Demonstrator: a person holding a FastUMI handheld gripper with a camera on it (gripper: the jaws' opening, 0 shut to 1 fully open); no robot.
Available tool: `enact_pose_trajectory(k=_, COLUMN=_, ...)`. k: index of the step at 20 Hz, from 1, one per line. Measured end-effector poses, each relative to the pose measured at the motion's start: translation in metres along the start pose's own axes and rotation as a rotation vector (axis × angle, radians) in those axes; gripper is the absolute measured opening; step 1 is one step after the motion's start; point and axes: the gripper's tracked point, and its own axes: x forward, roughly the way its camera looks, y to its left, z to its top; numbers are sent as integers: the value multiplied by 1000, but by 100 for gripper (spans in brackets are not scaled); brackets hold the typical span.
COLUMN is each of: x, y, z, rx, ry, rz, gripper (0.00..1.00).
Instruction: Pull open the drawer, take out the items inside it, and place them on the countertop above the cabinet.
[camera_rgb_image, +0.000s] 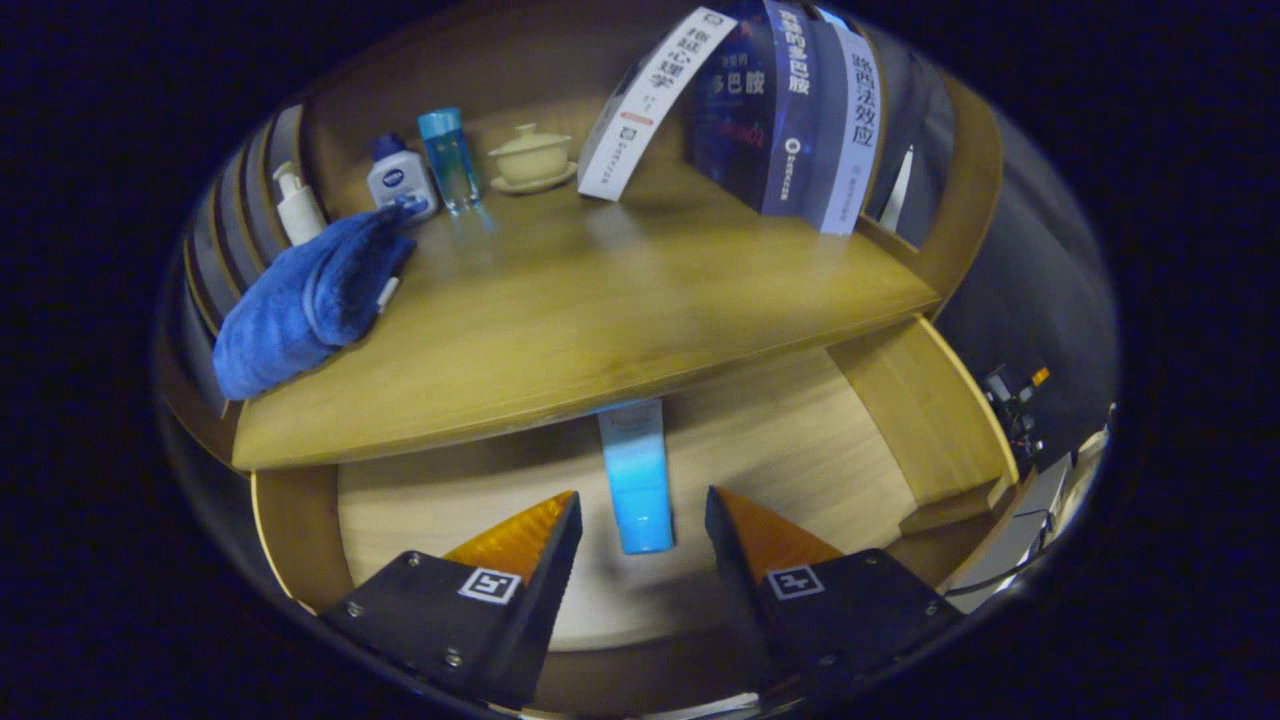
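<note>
Drawer (930, 420) is open, gripper (643, 510) hangs spread wide over it, blue tube (636, 480) between the fingers, not pinched.

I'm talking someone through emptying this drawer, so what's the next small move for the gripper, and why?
Probably ease the gripper down and close on the blue tube. The drawer is already pulled open, the tube lies on its floor between the open fingers, and neither finger touches it yet. The countertop above has bare room beside the blue towel.
</note>
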Motion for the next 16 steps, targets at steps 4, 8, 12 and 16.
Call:
enact_pose_trajectory(k=4, x=20, y=1, z=-17, rx=25, ry=109, rz=-14, gripper=74)
enact_pose_trajectory(k=8, x=27, y=6, z=-21, rx=66, ry=152, rz=-3, gripper=75)
enact_pose_trajectory(k=12, x=31, y=2, z=-28, rx=61, ry=206, rz=-15, gripper=75)
enact_pose_trajectory(k=16, x=32, y=3, z=-33, rx=48, ry=241, rz=-8, gripper=75)
